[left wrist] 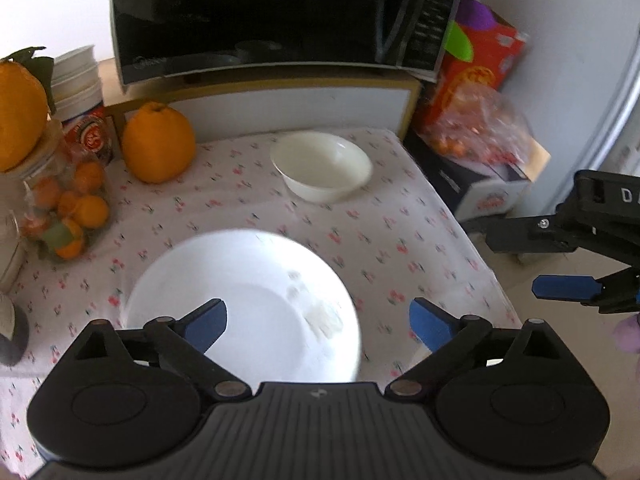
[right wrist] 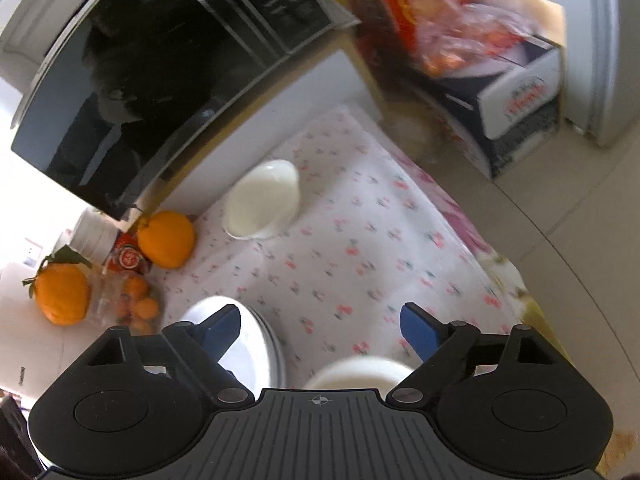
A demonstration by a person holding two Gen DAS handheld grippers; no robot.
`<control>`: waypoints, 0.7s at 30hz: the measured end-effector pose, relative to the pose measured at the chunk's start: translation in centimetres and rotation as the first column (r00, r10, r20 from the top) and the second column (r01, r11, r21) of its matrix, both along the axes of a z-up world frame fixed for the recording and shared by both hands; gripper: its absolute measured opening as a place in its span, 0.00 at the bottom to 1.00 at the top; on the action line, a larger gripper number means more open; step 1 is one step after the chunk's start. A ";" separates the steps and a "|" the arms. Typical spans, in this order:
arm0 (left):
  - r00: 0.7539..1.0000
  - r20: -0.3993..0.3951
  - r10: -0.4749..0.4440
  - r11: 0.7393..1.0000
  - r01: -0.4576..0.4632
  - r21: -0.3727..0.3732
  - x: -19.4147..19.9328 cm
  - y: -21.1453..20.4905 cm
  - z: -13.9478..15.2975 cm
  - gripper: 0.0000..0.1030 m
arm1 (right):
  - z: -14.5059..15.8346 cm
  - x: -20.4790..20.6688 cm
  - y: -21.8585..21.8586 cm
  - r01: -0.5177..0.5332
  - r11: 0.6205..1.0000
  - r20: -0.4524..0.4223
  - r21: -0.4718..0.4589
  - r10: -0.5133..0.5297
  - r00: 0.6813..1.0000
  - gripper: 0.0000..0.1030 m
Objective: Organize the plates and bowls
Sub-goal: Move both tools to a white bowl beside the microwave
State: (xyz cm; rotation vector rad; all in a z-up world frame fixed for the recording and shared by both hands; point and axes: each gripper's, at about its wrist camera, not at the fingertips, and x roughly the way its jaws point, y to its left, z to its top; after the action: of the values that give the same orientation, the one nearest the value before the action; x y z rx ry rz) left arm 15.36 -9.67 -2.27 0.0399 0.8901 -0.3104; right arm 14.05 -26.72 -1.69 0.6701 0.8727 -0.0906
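Note:
A white plate (left wrist: 248, 304) lies on the flowered tablecloth (left wrist: 400, 240), just under my left gripper (left wrist: 320, 324). Its blue pads stand wide apart with nothing pressed between them; the left pad hangs over the plate. Farther back sits a white bowl (left wrist: 322, 166). My right gripper (left wrist: 532, 264) shows at the right edge, off the table's side. In the right wrist view the right gripper (right wrist: 320, 330) is open and empty. Below it a second white bowl (right wrist: 360, 374) is partly hidden by the gripper body. Stacked white plates (right wrist: 256, 348) lie to its left, and the far bowl (right wrist: 262, 202) stands beyond.
A black microwave (left wrist: 260, 16) stands on a raised shelf behind the table. Large oranges (left wrist: 158, 144), a jar of small oranges (left wrist: 68, 208) and stacked white cups (left wrist: 76, 80) crowd the left. A red box (left wrist: 480, 64), bagged fruit (left wrist: 480, 128) and the table edge lie right.

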 end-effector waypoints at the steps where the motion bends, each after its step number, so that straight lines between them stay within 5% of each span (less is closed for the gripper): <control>1: 1.000 0.002 -0.002 1.000 0.002 -0.002 0.6 0.1 0.1 0.96 | 0.1 0.7 0.1 -0.007 1.000 0.004 0.003 0.007 1.000 0.87; 12: 0.998 0.051 0.020 0.999 -0.022 0.044 6.1 1.0 0.3 0.98 | -1.1 7.9 -0.2 -0.074 0.995 0.016 0.064 0.073 0.997 0.87; 21: 0.996 0.078 0.047 0.998 -0.044 -0.035 11.0 1.3 -1.5 0.95 | -4.8 11.6 -1.9 -0.098 0.969 0.088 0.226 0.080 0.993 0.87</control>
State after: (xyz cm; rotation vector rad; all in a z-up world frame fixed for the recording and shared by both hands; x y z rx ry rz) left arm 26.37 -8.41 -3.82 0.0014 0.8064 -0.2791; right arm 25.66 -28.64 -6.45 0.8442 0.8431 0.1189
